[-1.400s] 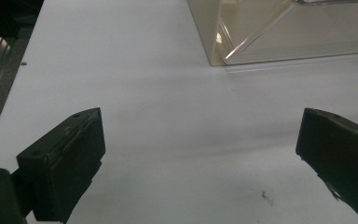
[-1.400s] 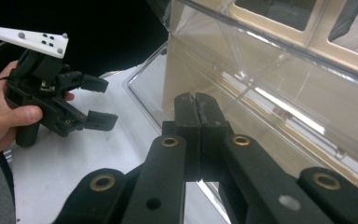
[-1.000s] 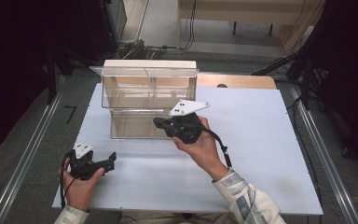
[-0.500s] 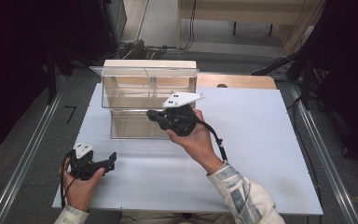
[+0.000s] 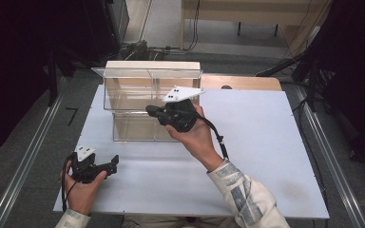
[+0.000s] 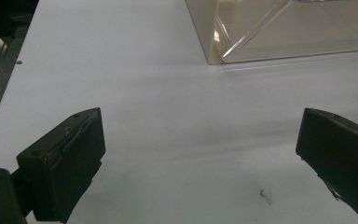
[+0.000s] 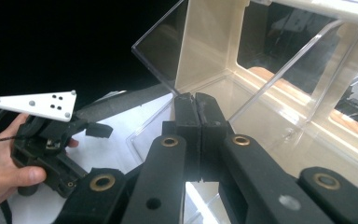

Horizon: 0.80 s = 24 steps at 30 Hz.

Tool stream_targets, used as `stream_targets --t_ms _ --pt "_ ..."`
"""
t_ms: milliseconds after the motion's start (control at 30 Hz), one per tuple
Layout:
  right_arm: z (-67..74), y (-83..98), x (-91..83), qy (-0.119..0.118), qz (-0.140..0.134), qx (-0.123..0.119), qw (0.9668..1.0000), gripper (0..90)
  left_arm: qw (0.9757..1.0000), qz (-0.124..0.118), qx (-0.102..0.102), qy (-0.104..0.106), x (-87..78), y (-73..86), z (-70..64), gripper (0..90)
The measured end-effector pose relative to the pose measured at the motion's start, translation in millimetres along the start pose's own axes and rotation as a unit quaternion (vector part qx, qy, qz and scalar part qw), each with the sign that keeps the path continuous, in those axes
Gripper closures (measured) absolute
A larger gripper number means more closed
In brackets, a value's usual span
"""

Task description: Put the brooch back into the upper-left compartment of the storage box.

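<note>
The right gripper (image 5: 154, 112) is raised at the front of the clear plastic box (image 5: 149, 90), jaws pressed together on nothing. The left gripper (image 5: 108, 164) rests near the worktop's (image 5: 266, 142) front left corner, jaws wide apart and empty. The box stands at the worktop's far edge.

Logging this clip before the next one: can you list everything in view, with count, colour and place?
storage box: 1, clear plastic with a cream back, two tiers, far-left part of the table
table: 1, white top
wooden board: 1, light brown, behind the table's far edge
floor rails: 2, metal, either side of the table
left gripper: 1, black, jaws wide apart, low at the table's near-left
right gripper: 1, black, grey plate on top, jaws closed, raised at the box front
hands: 2, patterned sleeves
</note>
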State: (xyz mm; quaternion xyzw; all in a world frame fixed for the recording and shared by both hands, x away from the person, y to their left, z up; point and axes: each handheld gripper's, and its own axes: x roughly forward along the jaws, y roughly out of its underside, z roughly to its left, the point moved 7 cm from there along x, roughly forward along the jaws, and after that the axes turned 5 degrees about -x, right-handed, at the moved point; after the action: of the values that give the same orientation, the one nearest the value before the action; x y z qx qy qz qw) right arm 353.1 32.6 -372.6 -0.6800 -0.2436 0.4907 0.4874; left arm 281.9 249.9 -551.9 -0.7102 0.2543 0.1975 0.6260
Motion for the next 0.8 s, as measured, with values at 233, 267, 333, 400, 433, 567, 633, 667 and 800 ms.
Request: stream_targets --t_ms 233,267,333,400,433,567,633,667,800 --pt "-5.8 -4.1 7.5 0.008 0.004 0.004 1.0000 86.8 1.0000 0.001 0.001 0.001 0.2 0.2 -0.1 2.1" --pt "-5.8 -4.1 7.5 0.008 0.004 0.004 1.0000 86.8 1.0000 0.001 0.001 0.001 0.2 0.1 0.0 2.1" --pt "-6.9 -5.8 9.9 0.009 0.005 0.004 0.9999 86.8 1.0000 0.000 0.001 0.000 -0.2 0.0 0.4 2.1" --pt "-7.1 -6.4 10.7 0.010 0.005 0.005 0.9999 86.8 1.0000 0.000 0.001 -0.001 -0.1 0.0 0.3 2.1" --pt "-7.7 -7.5 12.1 0.011 0.006 0.004 0.9999 86.8 1.0000 0.000 0.001 0.000 0.0 0.0 0.1 2.0" --pt "-10.0 -8.8 14.5 0.015 0.009 0.008 0.9998 82.9 1.0000 -0.001 0.002 0.000 -0.2 -0.1 0.0 2.1" --pt "-10.3 -9.1 14.7 0.015 0.008 0.010 0.9998 81.1 1.0000 -0.001 0.002 0.000 -0.4 -0.1 0.0 2.0" --pt "-10.2 -9.4 14.8 0.013 0.006 0.011 0.9998 79.5 1.0000 -0.001 0.002 0.000 -0.6 -0.1 0.1 2.1" --pt "-8.2 -11.0 11.7 0.011 0.001 0.010 0.9999 77.0 1.0000 -0.001 0.004 -0.001 -0.7 0.0 0.4 2.1"
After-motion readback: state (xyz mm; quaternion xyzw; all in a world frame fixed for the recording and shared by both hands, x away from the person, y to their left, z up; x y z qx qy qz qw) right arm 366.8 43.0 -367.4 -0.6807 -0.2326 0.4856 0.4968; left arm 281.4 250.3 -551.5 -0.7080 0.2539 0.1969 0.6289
